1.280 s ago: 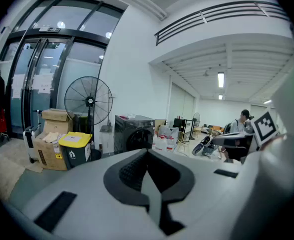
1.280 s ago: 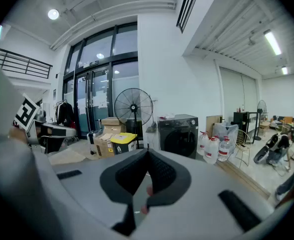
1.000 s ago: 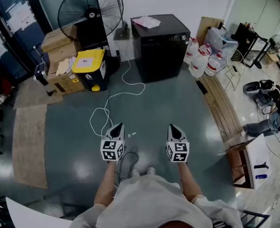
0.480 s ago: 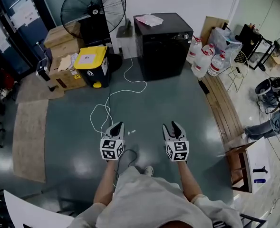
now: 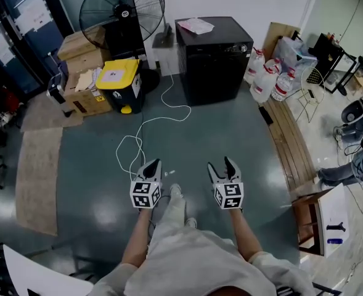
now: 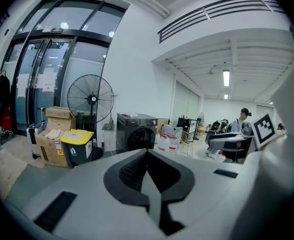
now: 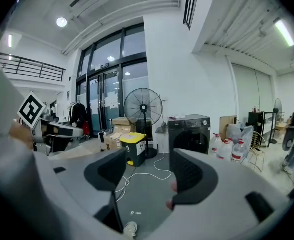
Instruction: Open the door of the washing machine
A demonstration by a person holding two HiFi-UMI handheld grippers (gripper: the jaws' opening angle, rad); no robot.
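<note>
Approach stage. The washing machine (image 5: 213,57) stands well ahead by the far wall, its door (image 7: 189,142) shut. The left gripper (image 5: 154,164) has its jaws together. The right gripper (image 5: 222,165) has just been opening its jaws, with nothing between them, probably in readiness for the door.

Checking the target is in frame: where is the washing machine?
Head view, top centre: the washing machine stands against the far wall, with the fan to its left and the water jugs to its right.
</note>
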